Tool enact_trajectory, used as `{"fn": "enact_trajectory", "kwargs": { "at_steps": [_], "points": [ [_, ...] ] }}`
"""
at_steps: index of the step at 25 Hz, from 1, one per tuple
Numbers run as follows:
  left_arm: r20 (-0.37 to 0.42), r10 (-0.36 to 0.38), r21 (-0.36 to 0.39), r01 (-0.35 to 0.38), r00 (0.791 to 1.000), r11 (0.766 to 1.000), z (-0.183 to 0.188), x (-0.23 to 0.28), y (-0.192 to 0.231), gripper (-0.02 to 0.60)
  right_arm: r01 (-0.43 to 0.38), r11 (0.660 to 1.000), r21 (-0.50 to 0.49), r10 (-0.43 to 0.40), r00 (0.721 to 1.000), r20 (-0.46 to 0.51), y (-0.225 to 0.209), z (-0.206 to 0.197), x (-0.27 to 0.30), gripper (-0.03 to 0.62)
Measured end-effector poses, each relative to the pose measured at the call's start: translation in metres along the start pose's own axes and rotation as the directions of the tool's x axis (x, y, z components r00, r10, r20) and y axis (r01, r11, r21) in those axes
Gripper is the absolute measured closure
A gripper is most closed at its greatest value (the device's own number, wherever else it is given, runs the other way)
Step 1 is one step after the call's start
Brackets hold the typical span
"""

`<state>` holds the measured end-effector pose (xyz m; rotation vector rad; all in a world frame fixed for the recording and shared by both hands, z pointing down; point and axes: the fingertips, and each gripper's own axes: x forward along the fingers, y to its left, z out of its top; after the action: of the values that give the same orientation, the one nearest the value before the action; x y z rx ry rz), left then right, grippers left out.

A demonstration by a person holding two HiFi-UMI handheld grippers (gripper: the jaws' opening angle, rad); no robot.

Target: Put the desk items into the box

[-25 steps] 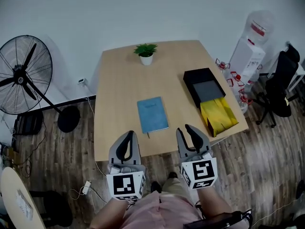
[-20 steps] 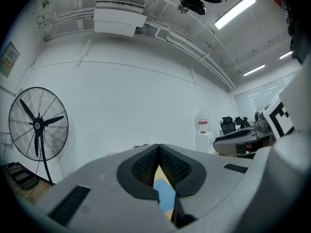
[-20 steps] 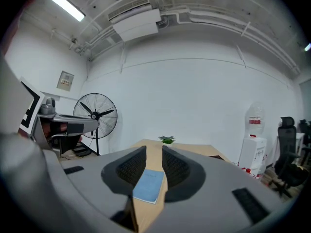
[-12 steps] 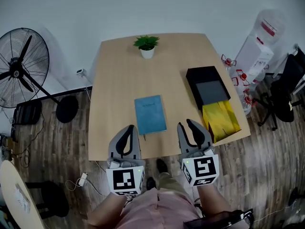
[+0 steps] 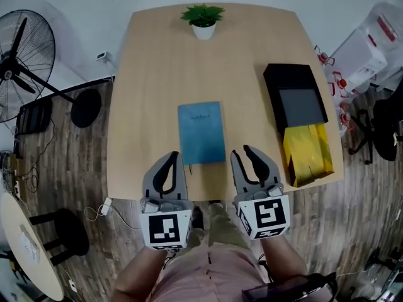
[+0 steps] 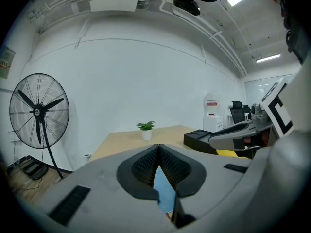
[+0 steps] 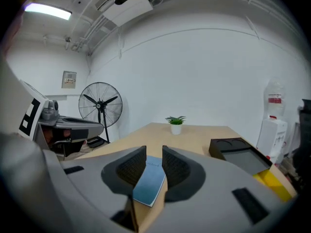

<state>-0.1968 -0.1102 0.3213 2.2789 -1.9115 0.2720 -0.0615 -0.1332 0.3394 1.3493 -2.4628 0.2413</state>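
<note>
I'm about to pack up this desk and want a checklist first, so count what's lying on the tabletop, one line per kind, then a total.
Blue notebook: 1
Black box: 1
Yellow bag: 1
Potted plant: 1
Total: 4

Mostly matt surfaces on my desk, one glossy bag

The table (image 5: 157, 61) top looks like pale wood, smooth and matt. The notebook (image 5: 201, 133) has a dull blue cover, and the box (image 5: 296, 96) is matt black with a grey inner panel. The yellow bag (image 5: 307, 154) is glossy and creased. My left gripper (image 5: 172, 158) and right gripper (image 5: 241, 152) are matt grey plastic with black ribbed pads (image 7: 127, 166).
</note>
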Motion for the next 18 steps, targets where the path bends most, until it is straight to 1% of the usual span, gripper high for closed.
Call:
{"fn": "enact_trajectory", "kwargs": {
  "at_steps": [4, 9, 11, 14, 18],
  "points": [
    [-0.07, 0.007, -0.016, -0.008, 0.998, 1.0, -0.035, 0.022, 0.004, 0.572, -0.049, 0.999, 0.017, 0.05, 0.996, -0.074, 0.005, -0.032, 0.031, 0.491],
    [-0.17, 0.006, -0.044, -0.013, 0.985, 0.999, -0.085, 0.048, 0.007, 0.571, -0.102, 0.994, 0.049, 0.109, 0.98, -0.164, 0.011, -0.075, 0.07, 0.493],
    [-0.203, -0.001, -0.043, -0.008, 0.979, 0.999, -0.103, 0.058, 0.007, 0.572, -0.115, 0.992, 0.061, 0.124, 0.973, -0.194, 0.011, -0.091, 0.083, 0.515],
    [-0.253, -0.017, -0.059, 0.002, 0.967, 0.998, -0.127, 0.07, 0.004, 0.571, -0.12, 0.991, 0.067, 0.133, 0.963, -0.237, 0.009, -0.113, 0.098, 0.582],
    [-0.301, -0.037, -0.082, 0.013, 0.953, 0.997, -0.151, 0.084, -0.003, 0.571, -0.129, 0.989, 0.068, 0.144, 0.948, -0.285, 0.004, -0.135, 0.11, 0.586]
  ]
}}
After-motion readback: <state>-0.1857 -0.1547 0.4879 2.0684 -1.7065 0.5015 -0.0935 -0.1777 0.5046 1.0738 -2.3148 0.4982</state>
